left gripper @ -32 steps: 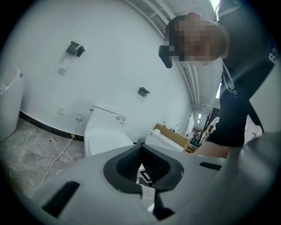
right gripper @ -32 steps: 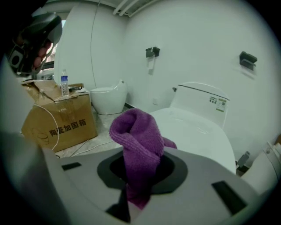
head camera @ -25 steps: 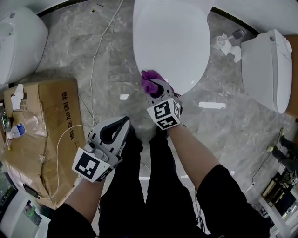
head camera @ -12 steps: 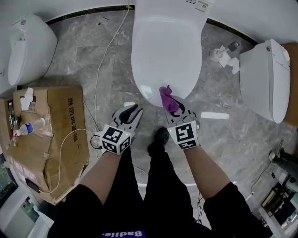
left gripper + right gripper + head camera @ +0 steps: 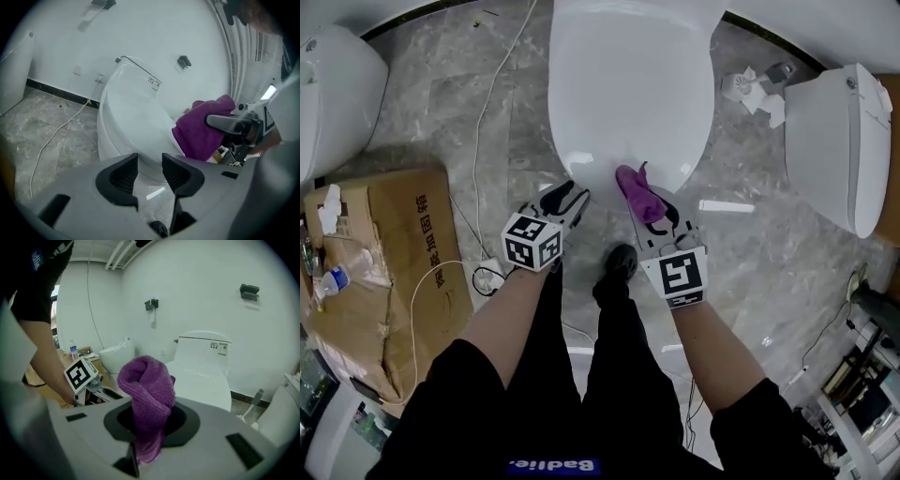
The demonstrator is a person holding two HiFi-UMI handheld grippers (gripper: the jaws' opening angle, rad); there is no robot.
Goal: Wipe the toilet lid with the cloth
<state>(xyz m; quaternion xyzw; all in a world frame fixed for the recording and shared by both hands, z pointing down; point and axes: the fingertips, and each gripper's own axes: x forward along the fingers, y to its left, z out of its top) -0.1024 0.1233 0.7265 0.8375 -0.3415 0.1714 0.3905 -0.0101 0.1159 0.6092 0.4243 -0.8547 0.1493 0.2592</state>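
Observation:
The white toilet lid (image 5: 628,84) lies closed at the top of the head view. A purple cloth (image 5: 639,190) bunches out of my right gripper (image 5: 654,210), whose jaws are shut on it, at the lid's front rim. In the right gripper view the cloth (image 5: 147,390) stands up between the jaws, with the lid (image 5: 201,380) beyond. My left gripper (image 5: 570,195) sits at the lid's front left edge. Its jaws have just been opening. In the left gripper view the left gripper (image 5: 149,165) shows a clear gap with nothing in it, facing the toilet (image 5: 131,122).
A cardboard box (image 5: 384,272) with a water bottle (image 5: 328,278) stands on the floor at left. Other toilets sit at far left (image 5: 333,84) and right (image 5: 834,141). A white cable (image 5: 483,141) runs across the marble floor, and a toilet brush (image 5: 755,89) lies at the upper right.
The left gripper came from beside the person's left leg down to the lid's front left edge, and its jaws parted. The right gripper with the cloth shifted a little right along the rim.

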